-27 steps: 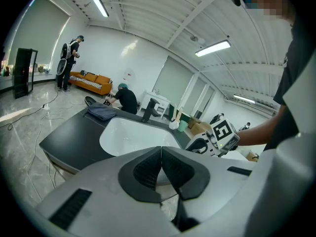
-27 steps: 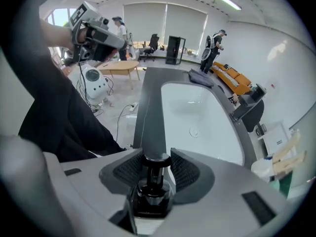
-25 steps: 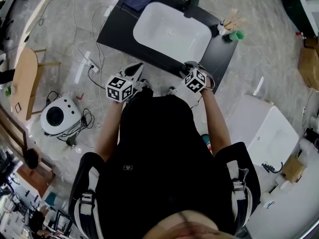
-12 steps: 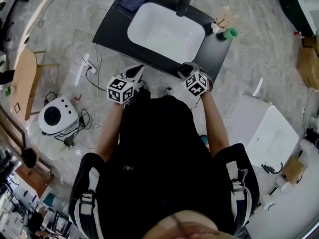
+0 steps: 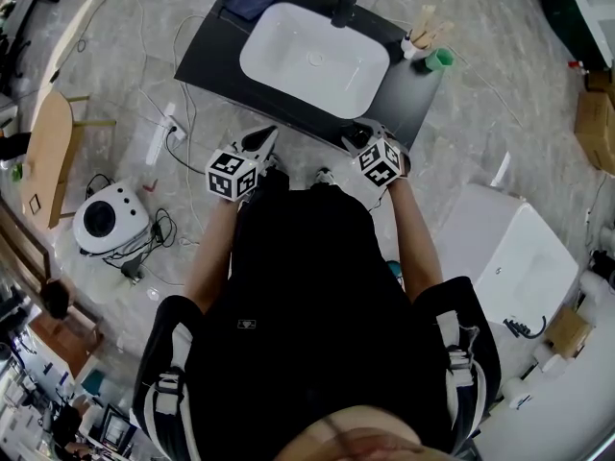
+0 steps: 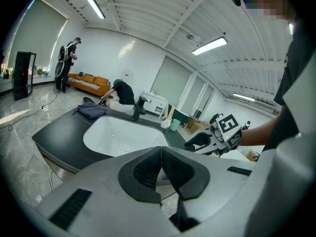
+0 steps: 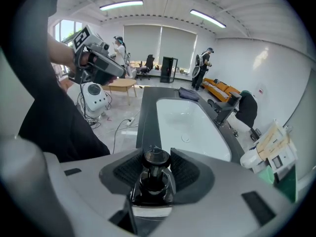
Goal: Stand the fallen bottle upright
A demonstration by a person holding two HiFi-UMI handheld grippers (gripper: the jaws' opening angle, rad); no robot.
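A dark pump bottle [image 7: 154,176] stands between the pads of my right gripper [image 7: 157,163], which is shut on it, pump head toward the tips. In the head view that right gripper [image 5: 359,138] hovers at the front edge of the black counter [image 5: 207,58], and the bottle [image 5: 357,133] shows as a dark shape at its tip. My left gripper [image 6: 160,168] is shut with nothing in it. It is held over the floor, just in front of the counter [image 6: 59,135], left of the right one [image 6: 211,138].
A white sink basin [image 5: 312,60] with a black faucet [image 5: 346,3] fills the counter's middle. A green cup [image 5: 440,60] and a white holder with wooden sticks [image 5: 416,38] stand at its right end, a dark cloth [image 5: 248,0] at its left. Cables and a white round machine [image 5: 101,221] lie on the floor.
Both grippers have shifted a little along the counter's front, the right one rising slightly with the bottle still in it. The counter now sits farther up in the head view.
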